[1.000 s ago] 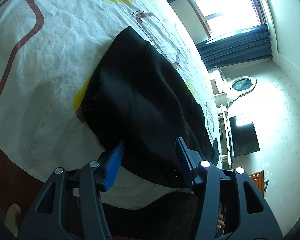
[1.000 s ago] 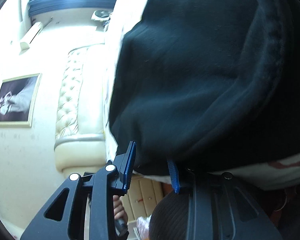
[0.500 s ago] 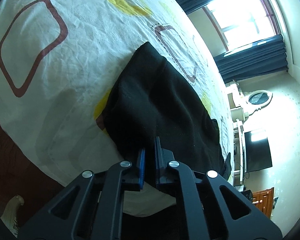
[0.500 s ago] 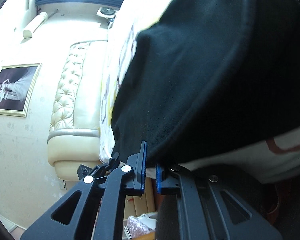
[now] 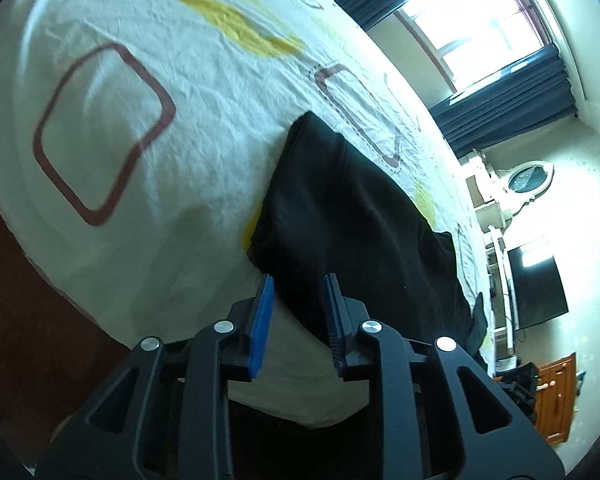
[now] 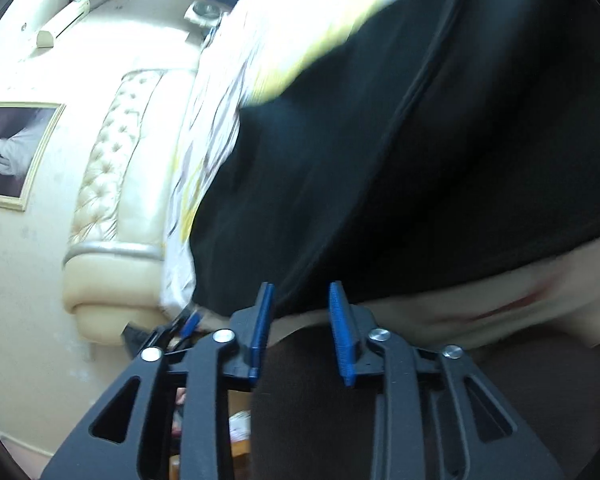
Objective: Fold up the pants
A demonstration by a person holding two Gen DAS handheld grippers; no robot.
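Currently the black pants [image 5: 352,232] lie folded on the patterned bed sheet [image 5: 140,140], directly ahead of both tools, long axis running away from the near edge. Left gripper [image 5: 298,312] and right gripper [image 6: 302,320] have just been opening, jaws parted, nothing between them; neither is clearly nearer.
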